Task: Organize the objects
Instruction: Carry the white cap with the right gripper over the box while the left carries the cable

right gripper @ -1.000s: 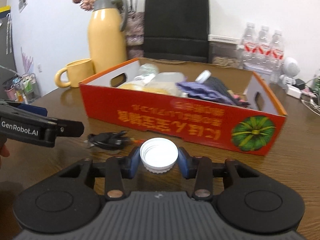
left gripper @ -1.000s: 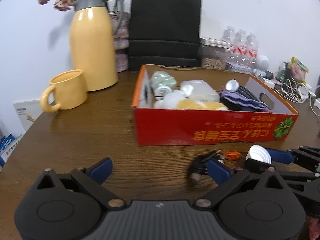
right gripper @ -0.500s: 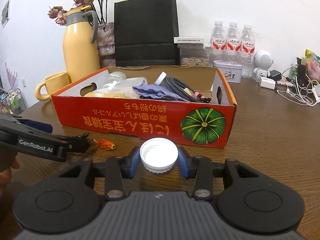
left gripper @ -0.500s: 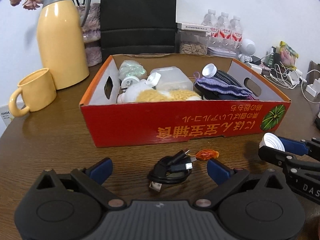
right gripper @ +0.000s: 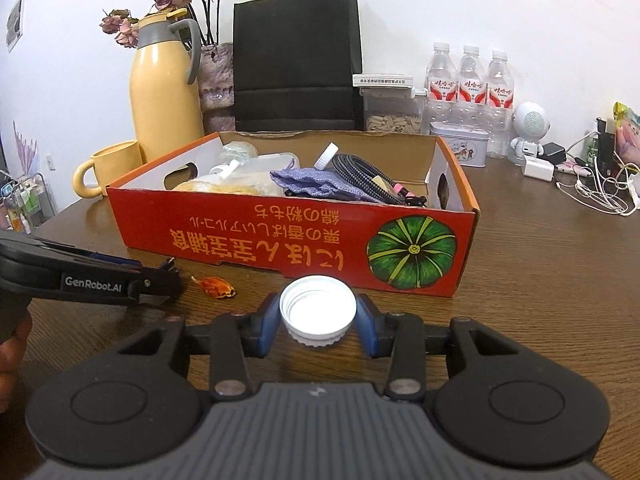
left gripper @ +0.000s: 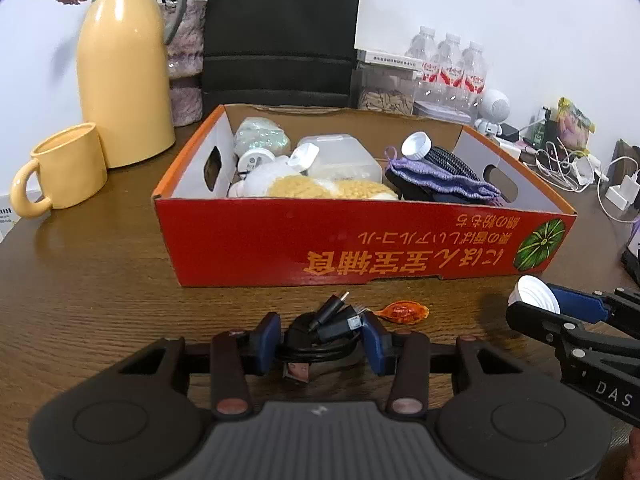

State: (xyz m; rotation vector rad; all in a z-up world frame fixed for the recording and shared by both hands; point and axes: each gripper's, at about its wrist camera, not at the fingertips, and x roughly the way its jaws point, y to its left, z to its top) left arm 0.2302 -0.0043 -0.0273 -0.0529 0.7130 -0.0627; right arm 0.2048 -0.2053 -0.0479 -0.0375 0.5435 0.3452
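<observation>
Two grippers work low over a dark, wood-grained table (left gripper: 88, 280). Nearest, the left gripper (left gripper: 320, 338) has just been closing, and its blue pads now press both sides of a coiled black cable (left gripper: 320, 330), glossy, with plugs sticking up toward twelve o'clock. At two o'clock from it, just beside the coil, lies a small crinkled orange wrapper (left gripper: 404, 312) on the bare wood. The right gripper (right gripper: 318, 320) is clamped on a white ribbed bottle cap (right gripper: 318, 306), open side up; from the left camera it sits at three o'clock.

Beyond a narrow strip of open table, at twelve o'clock, stands a shallow red cardboard box (left gripper: 360, 240) with cut-out handles and a green pumpkin print. It holds soft yellow and white fluff, a clear plastic container, a purple knitted pouch and a braided cord.

Left of the box, at ten o'clock, the table is freer, with a smooth yellow mug (left gripper: 64, 172) and behind it a tall yellow jug (left gripper: 124, 72) with a grey handle. Farther back a matte black paper bag (right gripper: 296, 60) and three water bottles (right gripper: 470, 88) stand against the white wall. At two o'clock, white chargers and tangled wires (right gripper: 596, 188) crowd the far table edge.
</observation>
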